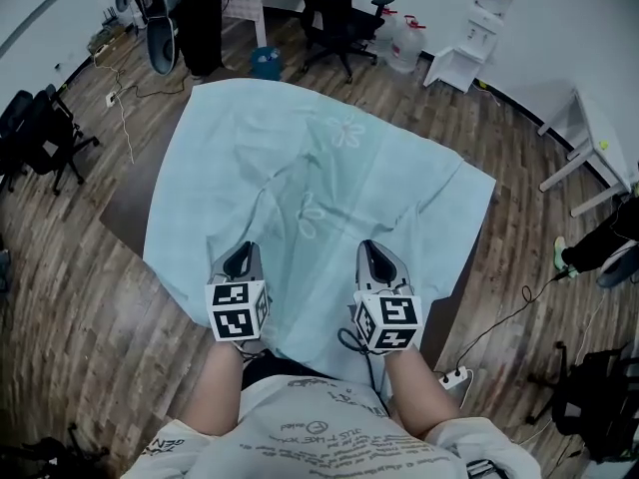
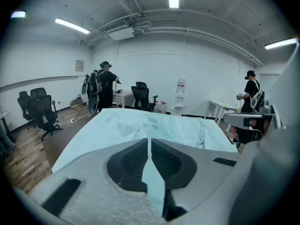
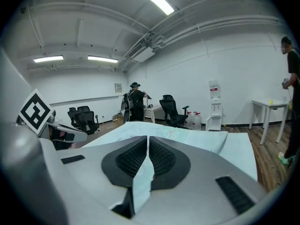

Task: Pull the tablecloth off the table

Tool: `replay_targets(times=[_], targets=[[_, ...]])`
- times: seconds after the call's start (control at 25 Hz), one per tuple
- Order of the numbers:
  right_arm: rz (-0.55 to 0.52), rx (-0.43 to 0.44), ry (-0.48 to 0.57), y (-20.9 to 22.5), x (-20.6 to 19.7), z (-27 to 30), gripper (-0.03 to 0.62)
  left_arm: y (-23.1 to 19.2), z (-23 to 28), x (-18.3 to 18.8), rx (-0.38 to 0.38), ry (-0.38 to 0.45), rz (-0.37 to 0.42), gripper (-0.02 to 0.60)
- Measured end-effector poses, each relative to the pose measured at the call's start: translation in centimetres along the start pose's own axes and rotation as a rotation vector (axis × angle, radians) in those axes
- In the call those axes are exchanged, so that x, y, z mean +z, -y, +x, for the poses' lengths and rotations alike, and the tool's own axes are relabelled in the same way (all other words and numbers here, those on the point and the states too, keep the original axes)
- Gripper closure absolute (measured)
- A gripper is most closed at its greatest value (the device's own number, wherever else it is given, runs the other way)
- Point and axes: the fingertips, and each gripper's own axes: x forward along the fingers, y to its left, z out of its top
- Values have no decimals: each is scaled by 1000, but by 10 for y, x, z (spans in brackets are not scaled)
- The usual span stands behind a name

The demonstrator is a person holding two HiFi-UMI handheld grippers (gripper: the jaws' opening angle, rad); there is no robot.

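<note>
Closest to the head camera are the person's white printed shirt (image 1: 329, 432) and bare forearms (image 1: 225, 387), reaching forward to the two grippers held side by side, a little apart. Just beyond them, the left gripper (image 1: 240, 252) has its fingers (image 2: 129, 161) pressed together on a thin fold of the pale blue tablecloth (image 1: 300, 158), which runs up through the narrow slit between them. The right gripper (image 1: 374, 250) likewise has its fingers (image 3: 131, 161) clamped on a strip of the cloth's near edge. From both grips the tablecloth stretches away over the desk (image 1: 125, 208), wrinkled along the middle, with a dark corner of the desk bare at the left. Wooden floor (image 1: 60, 267) surrounds it; a black office chair (image 1: 334, 13) and a standing person (image 1: 200, 18) are well beyond the far end.
</note>
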Motion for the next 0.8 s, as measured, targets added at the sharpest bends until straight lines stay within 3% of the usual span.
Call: replay_targets(times=[0.12,0.2,0.32,0.44,0.52,0.8], targets=[[24,-25,-29,13,-11,13,579,-13,24,-13,0,-54,7,558],[35,-49,-45,22,-17,24,579,-23,41,-19,-5,-85,14,476],[29,-98,-73,40,-24,39,572,-36,68,-24,-16,-117,32,444],[35,-144,-121,61,-38,48,493,-40,94,-32,-48,-150,46,389],[37,-184,-156,78,-49,54,491,-43,113,-36,-68,-173,61,323],[48,-251,-329,119,-100,83,393,-59,161,-62,-88,-285,110,259]])
